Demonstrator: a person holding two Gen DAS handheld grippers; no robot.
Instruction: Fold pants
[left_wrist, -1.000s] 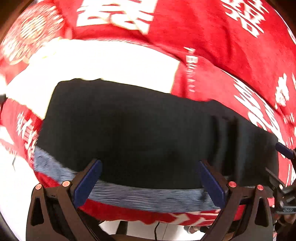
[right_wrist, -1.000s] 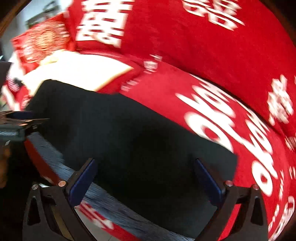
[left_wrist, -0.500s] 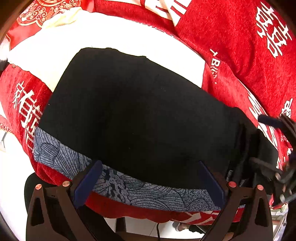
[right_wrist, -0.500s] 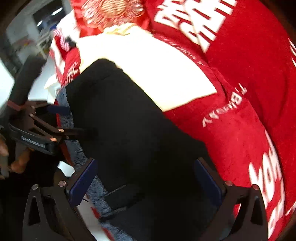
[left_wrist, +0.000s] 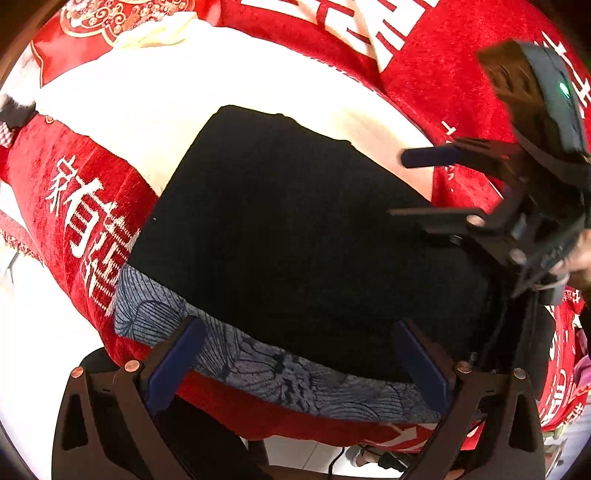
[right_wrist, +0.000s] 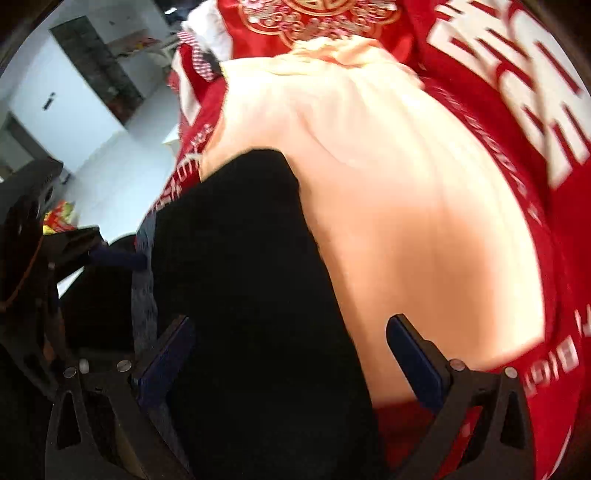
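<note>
black pants laid flat between two spread hand-held grippers

we see the black pants (left_wrist: 295, 236) lying flat over a red blanket with white characters (left_wrist: 85, 206), directly ahead of the left hand-held gripper (left_wrist: 295, 354). its two blue-padded fingers (left_wrist: 173, 362) stand wide apart and pinch nothing; the near hem of the pants sits between and just beyond them. a grey patterned cloth (left_wrist: 251, 365) shows as a strip under that near hem, crossing between the fingertips. beyond the pants, farther from this hand-held gripper, lies a cream cloth (left_wrist: 155, 96).

to the right of the left hand-held gripper, the right hand-held gripper (left_wrist: 428, 184) hangs over the pants' right end, its fingers parted and holding nothing. in its own view the right hand-held gripper (right_wrist: 288, 354) is spread, with the pants (right_wrist: 251, 295) ahead and to its left and the cream cloth (right_wrist: 406, 221) ahead and to its right. the view is blurred.
</note>
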